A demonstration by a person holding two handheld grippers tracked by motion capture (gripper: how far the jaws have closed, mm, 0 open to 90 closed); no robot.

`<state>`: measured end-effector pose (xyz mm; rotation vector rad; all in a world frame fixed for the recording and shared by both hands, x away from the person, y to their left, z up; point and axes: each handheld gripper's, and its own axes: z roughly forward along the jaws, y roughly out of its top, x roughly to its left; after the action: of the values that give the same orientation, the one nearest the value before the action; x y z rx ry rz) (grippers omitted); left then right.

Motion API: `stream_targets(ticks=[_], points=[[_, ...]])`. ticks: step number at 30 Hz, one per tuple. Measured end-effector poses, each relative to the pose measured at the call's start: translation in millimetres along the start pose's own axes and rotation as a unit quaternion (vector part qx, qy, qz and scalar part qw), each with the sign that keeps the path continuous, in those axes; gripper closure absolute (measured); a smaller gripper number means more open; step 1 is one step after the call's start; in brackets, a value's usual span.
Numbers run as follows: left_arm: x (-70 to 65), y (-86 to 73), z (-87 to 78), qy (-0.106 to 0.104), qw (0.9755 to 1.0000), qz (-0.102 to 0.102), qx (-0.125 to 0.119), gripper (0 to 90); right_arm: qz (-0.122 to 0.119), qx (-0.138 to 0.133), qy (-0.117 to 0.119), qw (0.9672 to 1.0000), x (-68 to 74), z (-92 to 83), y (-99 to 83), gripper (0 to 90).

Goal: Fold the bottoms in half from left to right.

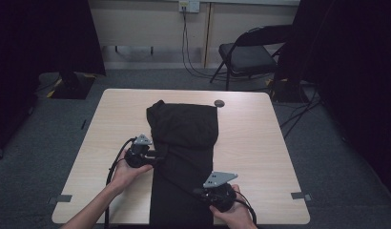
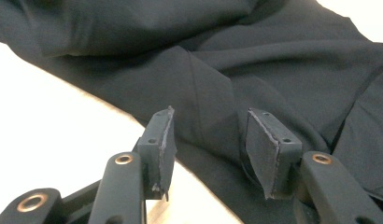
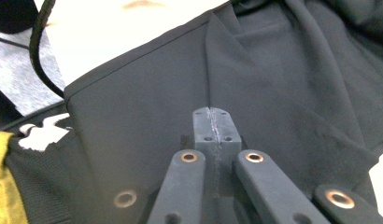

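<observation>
Black fabric garment (image 1: 184, 157) lies lengthwise down the middle of the light wooden desk (image 1: 260, 143), its near end at the desk's front edge. Left gripper (image 2: 210, 140) at the garment's left edge, fingers (image 2: 162, 140) spread, cloth between them, not pinched. Right gripper (image 3: 213, 123) over the garment's near right part, fingers pressed together; whether they pinch the fabric fold, cannot tell.

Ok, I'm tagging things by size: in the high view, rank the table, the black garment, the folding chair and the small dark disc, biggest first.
1. table
2. black garment
3. folding chair, though it stands farther off, so it looks smaller than it is
4. small dark disc
</observation>
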<state>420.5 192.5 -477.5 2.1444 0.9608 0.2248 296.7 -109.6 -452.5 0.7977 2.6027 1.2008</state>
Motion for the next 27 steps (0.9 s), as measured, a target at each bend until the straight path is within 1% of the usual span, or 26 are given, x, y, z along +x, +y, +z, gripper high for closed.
stream_targets(ticks=[1, 2, 3, 4, 5, 6, 7, 9, 10, 11, 12, 13, 14, 15, 16, 17, 19, 21, 22, 23, 25, 26, 27], points=[[0.8, -0.8, 0.5, 0.006, 1.0000, 0.003, 0.007, 53.0, 0.004, -0.001, -0.018, 0.9998, -6.4, 0.6, -0.9, 81.7], [0.8, -0.8, 0.5, 0.006, 1.0000, 0.003, 0.007, 53.0, 0.004, -0.001, -0.018, 0.9998, -6.4, 0.6, -0.9, 81.7], [1.0, -1.5, 1.6, 0.005, 0.9999, 0.007, 0.013, 53.0, 0.042, -0.008, -0.045, 0.9981, -30.6, 0.5, -4.4, 69.5], [0.7, -1.7, 2.8, 0.005, 0.9999, 0.007, 0.014, 53.1, 0.048, -0.009, -0.065, 0.9967, -41.4, 0.3, -6.2, 65.0], [1.0, -1.7, 4.1, 0.004, 0.9999, 0.008, 0.015, 53.1, 0.059, -0.002, -0.074, 0.9955, -51.5, 1.5, -7.5, 62.7], [1.1, -2.0, 5.4, 0.004, 0.9998, 0.006, 0.017, 53.1, 0.067, 0.004, -0.076, 0.9948, -58.8, 3.5, -8.8, 60.0], [1.2, -2.0, 6.5, 0.003, 0.9998, 0.006, 0.019, 53.1, 0.066, 0.010, -0.082, 0.9944, -63.0, 6.5, -10.4, 57.5], [0.8, -2.3, 7.7, 0.004, 0.9997, 0.007, 0.021, 53.1, 0.061, 0.030, -0.092, 0.9935, -67.4, 14.9, -13.9, 57.9], [0.6, -2.1, 7.2, 0.004, 0.9997, 0.008, 0.022, 53.1, 0.059, 0.037, -0.089, 0.9935, -68.4, 18.0, -15.7, 60.4], [0.4, -2.0, 6.8, 0.006, 0.9997, 0.009, 0.020, 53.1, 0.057, 0.039, -0.088, 0.9937, -68.0, 19.7, -16.8, 63.0], [0.4, -2.0, 6.8, 0.006, 0.9997, 0.009, 0.020, 53.1, 0.057, 0.039, -0.088, 0.9937, -68.0, 19.7, -16.8, 63.0], [0.3, -2.0, 5.6, 0.005, 0.9998, 0.007, 0.018, 53.1, 0.048, 0.036, -0.098, 0.9934, -66.1, 18.9, -17.3, 77.0], [0.6, -2.0, 5.1, 0.005, 0.9998, 0.007, 0.019, 53.1, 0.047, 0.027, -0.103, 0.9931, -65.2, 16.5, -16.7, 80.2], [0.7, -2.1, 4.9, 0.006, 0.9998, 0.006, 0.019, 53.0, 0.048, 0.021, -0.099, 0.9937, -64.4, 13.3, -15.6, 84.2], [0.7, -2.1, 4.9, 0.006, 0.9998, 0.006, 0.019, 53.0, 0.048, 0.009, -0.099, 0.9939, -62.0, 9.7, -14.3, 86.0], [0.9, -2.1, 3.9, 0.006, 0.9998, 0.006, 0.018, 53.0, 0.046, 0.000, -0.094, 0.9945, -58.1, 5.8, -12.4, 86.5], [1.6, -1.7, 3.0, 0.006, 0.9999, 0.006, 0.015, 53.0, 0.043, -0.012, -0.076, 0.9961, -48.3, 0.5, -8.4, 87.9], [2.5, -1.3, 1.2, 0.006, 0.9999, 0.001, 0.010, 53.0, 0.041, -0.020, -0.055, 0.9975, -33.7, -3.0, -3.9, 87.9], [2.5, -1.3, 1.2, 0.006, 0.9999, 0.001, 0.010, 52.9, 0.041, -0.020, -0.055, 0.9975, -33.7, -3.0, -3.9, 87.9], [3.1, -1.1, 0.0, 0.005, 1.0000, 0.001, 0.007, 52.9, 0.025, -0.023, -0.037, 0.9987, -16.3, -4.3, 1.0, 87.6], [4.8, -1.5, -2.1, 0.008, 0.9999, -0.006, 0.000, 52.9, 0.013, -0.021, -0.027, 0.9993, -0.2, -4.3, 5.3, 87.5], [5.7, -1.7, -2.6, 0.008, 0.9999, -0.007, 0.000, 52.9, 0.003, -0.018, -0.022, 0.9996, 6.4, -4.0, 7.1, 87.5], [6.5, -2.0, -3.1, 0.009, 0.9999, -0.004, 0.003, 52.9, 0.002, -0.019, -0.014, 0.9997, 12.1, -4.0, 8.1, 87.5]])
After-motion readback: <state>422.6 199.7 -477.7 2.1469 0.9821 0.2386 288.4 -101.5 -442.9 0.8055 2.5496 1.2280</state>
